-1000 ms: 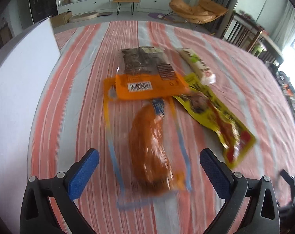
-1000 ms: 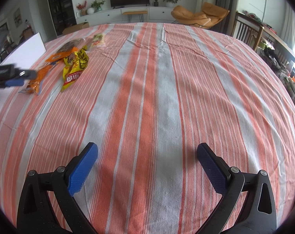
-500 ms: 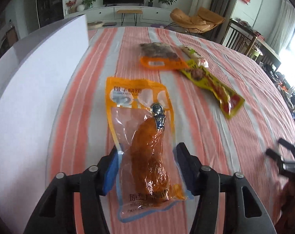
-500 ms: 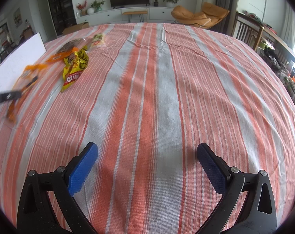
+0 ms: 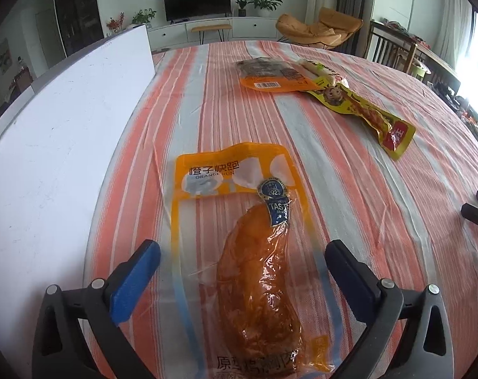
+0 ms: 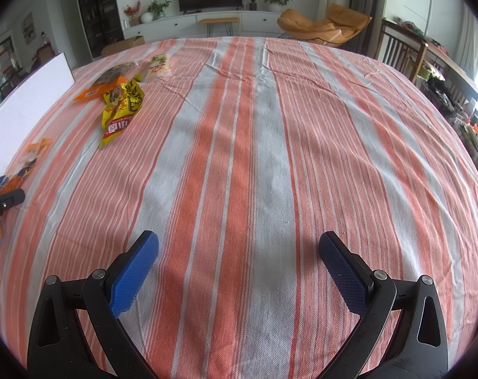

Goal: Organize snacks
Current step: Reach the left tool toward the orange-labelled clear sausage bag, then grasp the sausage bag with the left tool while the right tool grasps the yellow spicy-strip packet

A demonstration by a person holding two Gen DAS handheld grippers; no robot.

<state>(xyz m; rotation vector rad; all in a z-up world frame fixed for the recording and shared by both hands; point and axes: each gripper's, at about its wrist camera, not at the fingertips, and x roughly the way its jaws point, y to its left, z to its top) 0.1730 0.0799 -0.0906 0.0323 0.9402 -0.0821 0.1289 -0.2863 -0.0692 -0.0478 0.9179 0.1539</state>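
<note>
Now left hand-held gripper just opened, chicken pack between, untouched

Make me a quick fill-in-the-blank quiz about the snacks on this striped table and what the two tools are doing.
1. The left tool has just been opening, and its jaws now stand ____ around the orange chicken packet.
2. The white board lies to the ____ of that packet in the left wrist view.
3. The long packet farther back is mostly ____.
4. Between the right tool's jaws there is only ____.

Answers: open; left; yellow; tablecloth
</note>
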